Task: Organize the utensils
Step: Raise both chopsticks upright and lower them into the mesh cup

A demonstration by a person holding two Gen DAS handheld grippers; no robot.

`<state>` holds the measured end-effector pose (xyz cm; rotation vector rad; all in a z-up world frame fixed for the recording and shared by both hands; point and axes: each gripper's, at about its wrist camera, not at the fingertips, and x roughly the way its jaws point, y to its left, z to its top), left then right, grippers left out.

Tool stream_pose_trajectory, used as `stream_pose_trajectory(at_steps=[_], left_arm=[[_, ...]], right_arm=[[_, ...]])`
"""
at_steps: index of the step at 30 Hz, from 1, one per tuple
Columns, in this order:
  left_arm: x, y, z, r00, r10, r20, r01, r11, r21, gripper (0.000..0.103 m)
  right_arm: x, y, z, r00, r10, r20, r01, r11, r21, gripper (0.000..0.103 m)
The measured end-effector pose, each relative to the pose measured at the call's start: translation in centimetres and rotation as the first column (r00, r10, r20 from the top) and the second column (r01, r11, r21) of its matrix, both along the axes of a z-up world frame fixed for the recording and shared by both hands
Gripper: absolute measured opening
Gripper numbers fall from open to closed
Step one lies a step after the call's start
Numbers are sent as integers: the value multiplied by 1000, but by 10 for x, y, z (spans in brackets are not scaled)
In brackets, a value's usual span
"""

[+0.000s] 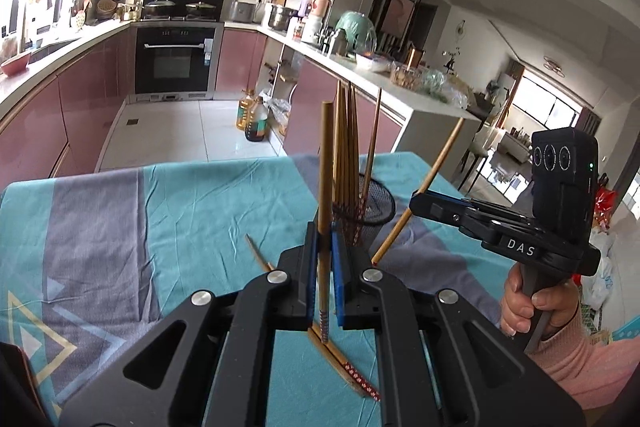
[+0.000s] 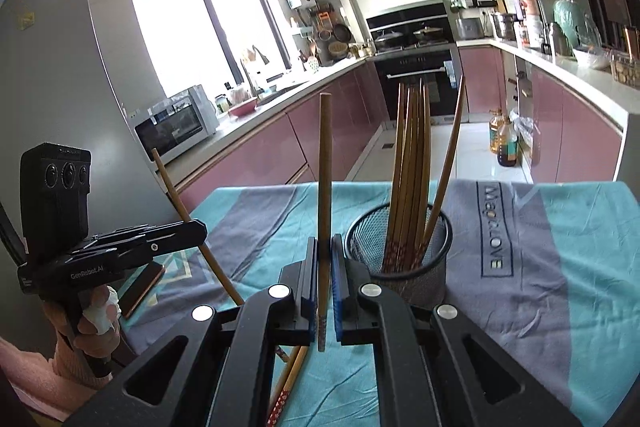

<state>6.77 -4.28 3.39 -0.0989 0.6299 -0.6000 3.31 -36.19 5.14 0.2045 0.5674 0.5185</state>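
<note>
My left gripper is shut on a wooden chopstick that stands upright between its blue pads. My right gripper is shut on a second upright chopstick. Both hover above the table, close to a black mesh holder with several chopsticks standing in it. In the left wrist view the right gripper sits just right of the holder, its chopstick slanted. In the right wrist view the left gripper is at the left with its chopstick. Loose chopsticks lie on the cloth below.
The table wears a teal and grey cloth. A phone lies near its left edge. Beyond the far edge are the kitchen floor, oil bottles, pink cabinets and a crowded counter. A person's hands hold both gripper handles.
</note>
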Motion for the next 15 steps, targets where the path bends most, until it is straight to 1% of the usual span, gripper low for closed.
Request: stream_pose_trajectory(at_steps=[8, 15], left_arm=[[7, -4, 19, 999, -7, 33, 8, 999, -35, 7], [17, -17, 44, 996, -13, 86, 17, 999, -46, 7]], right_arm=[[2, -7, 21, 999, -15, 48, 15, 1000, -2, 5], [2, -16, 49, 991, -42, 126, 44, 999, -15, 5]])
